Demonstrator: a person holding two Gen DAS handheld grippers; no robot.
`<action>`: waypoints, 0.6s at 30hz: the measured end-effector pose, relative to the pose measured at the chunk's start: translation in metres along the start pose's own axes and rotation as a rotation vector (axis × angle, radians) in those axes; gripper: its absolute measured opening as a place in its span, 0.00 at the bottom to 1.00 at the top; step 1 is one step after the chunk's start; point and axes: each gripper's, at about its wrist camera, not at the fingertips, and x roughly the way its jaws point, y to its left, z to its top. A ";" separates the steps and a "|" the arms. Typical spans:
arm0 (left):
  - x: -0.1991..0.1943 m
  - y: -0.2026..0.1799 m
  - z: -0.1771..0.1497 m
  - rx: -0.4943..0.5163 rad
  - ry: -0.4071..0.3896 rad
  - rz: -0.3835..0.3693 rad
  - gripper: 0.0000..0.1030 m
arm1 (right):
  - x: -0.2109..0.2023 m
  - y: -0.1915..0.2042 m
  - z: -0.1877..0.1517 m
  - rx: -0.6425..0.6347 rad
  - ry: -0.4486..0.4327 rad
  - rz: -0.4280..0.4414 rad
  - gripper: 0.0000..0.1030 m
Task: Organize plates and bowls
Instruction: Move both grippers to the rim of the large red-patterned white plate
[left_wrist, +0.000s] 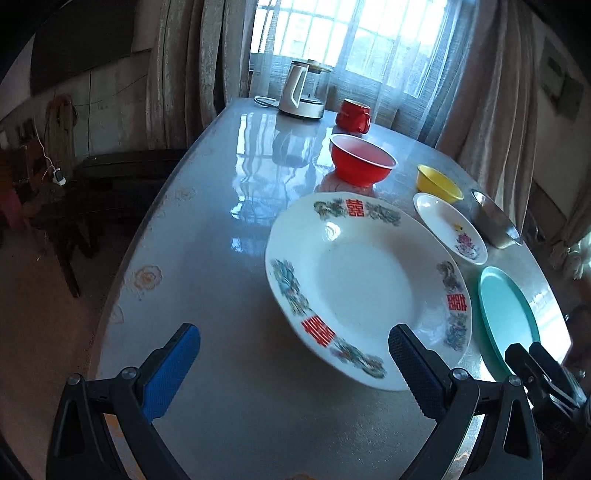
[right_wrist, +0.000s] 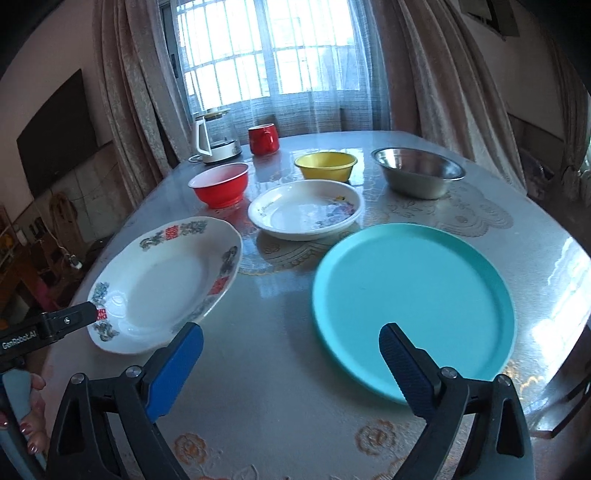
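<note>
A large white plate with red characters (left_wrist: 365, 284) (right_wrist: 162, 284) lies on the glass-topped table (left_wrist: 207, 236). My left gripper (left_wrist: 293, 354) is open, its right finger over that plate's near rim. A teal plate (right_wrist: 413, 299) (left_wrist: 508, 314) lies to the right; my right gripper (right_wrist: 291, 354) is open, its right finger over the teal plate's near rim. Behind are a small white flowered plate (right_wrist: 304, 212) (left_wrist: 448, 227), a red bowl (right_wrist: 219, 184) (left_wrist: 362, 158), a yellow bowl (right_wrist: 327, 166) (left_wrist: 439, 182) and a steel bowl (right_wrist: 419, 175) (left_wrist: 496, 221).
A white kettle (left_wrist: 301, 92) (right_wrist: 216, 138) and a red mug (left_wrist: 352, 116) (right_wrist: 263, 138) stand at the table's far edge by the curtained window. A dark bench (left_wrist: 110, 184) stands left of the table. The left gripper's body (right_wrist: 48, 325) shows at the right wrist view's left.
</note>
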 end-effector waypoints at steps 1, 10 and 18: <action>0.001 0.002 0.001 -0.009 -0.003 -0.012 1.00 | 0.001 -0.001 0.000 0.008 -0.001 0.014 0.95; 0.015 0.018 0.011 -0.086 -0.016 -0.035 1.00 | 0.014 0.002 0.004 0.049 -0.017 0.142 0.91; 0.026 0.013 0.020 -0.065 -0.045 0.004 1.00 | 0.041 0.012 0.020 0.024 -0.016 0.192 0.84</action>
